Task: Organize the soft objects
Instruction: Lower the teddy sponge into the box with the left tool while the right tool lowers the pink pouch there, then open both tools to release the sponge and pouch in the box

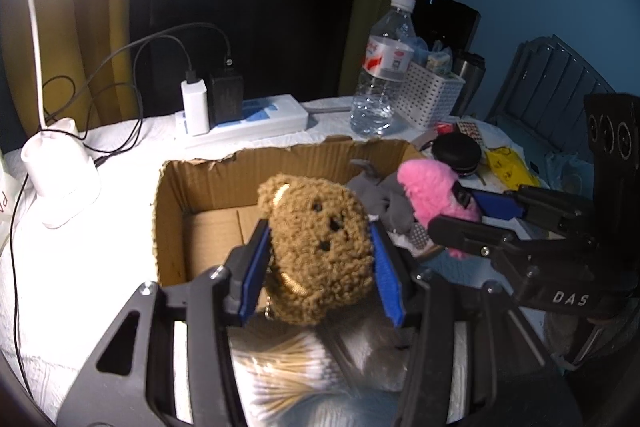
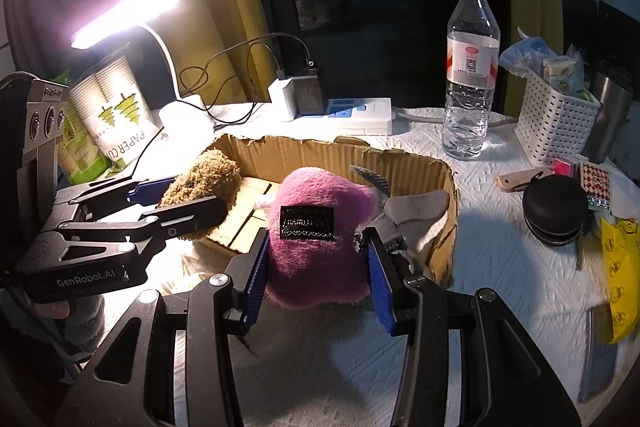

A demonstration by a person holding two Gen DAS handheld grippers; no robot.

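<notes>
The left hand-held gripper, marked "GenRobot.AI", clamps a brown bear; at its 2 o'clock, the right hand-held gripper squeezes a pink plush over the cardboard box.

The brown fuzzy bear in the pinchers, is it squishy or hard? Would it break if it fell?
Probably squishy: the brown bear bulges between the left gripper pads. It looks like curly yarn, so likely light and not slippery. Dropped into the cardboard box, it likely wouldn't break.
</notes>
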